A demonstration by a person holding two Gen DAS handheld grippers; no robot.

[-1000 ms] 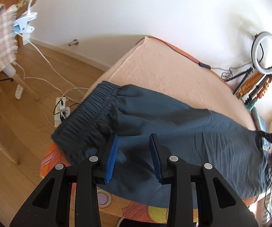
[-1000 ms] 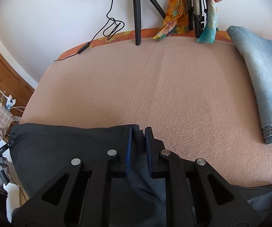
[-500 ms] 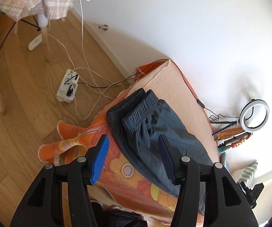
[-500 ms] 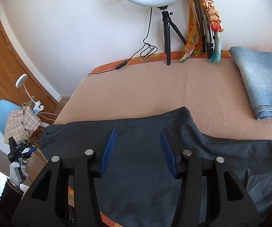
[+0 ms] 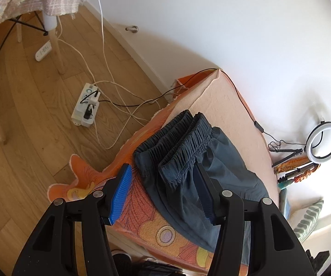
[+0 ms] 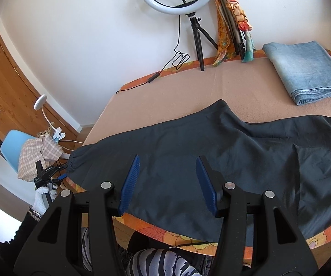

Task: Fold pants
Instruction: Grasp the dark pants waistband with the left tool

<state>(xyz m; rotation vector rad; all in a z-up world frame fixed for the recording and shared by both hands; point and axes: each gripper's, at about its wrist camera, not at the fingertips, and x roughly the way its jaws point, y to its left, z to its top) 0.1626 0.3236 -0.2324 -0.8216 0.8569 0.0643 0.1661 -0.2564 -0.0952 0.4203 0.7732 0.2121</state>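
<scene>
Your pants (image 6: pixel 211 151) lie spread on the bed (image 6: pixel 188 92), already doubled leg on leg, with the long axis running across your front: waistband (image 5: pixel 177 142) at the bed's left end, hems off to the right. In the right view the dark cloth fills the near half of the bed, reaching to the near edge and a little over it, well apart from the folded jeans (image 6: pixel 308 71) in the far right corner. Your left gripper (image 5: pixel 163 191) is the one nearer the waistband, which lies just ahead of it and slightly right of centre; the two elastic layers sit stacked but a little offset. Your right gripper (image 6: pixel 167 181) hangs above the middle of the legs, so judge the hems as its end to fetch. Both sets of jaws stand about half apart, blue pads (image 5: pixel 121 193) bare, clamped on nothing; the frames show no pad pressing on the cloth
</scene>
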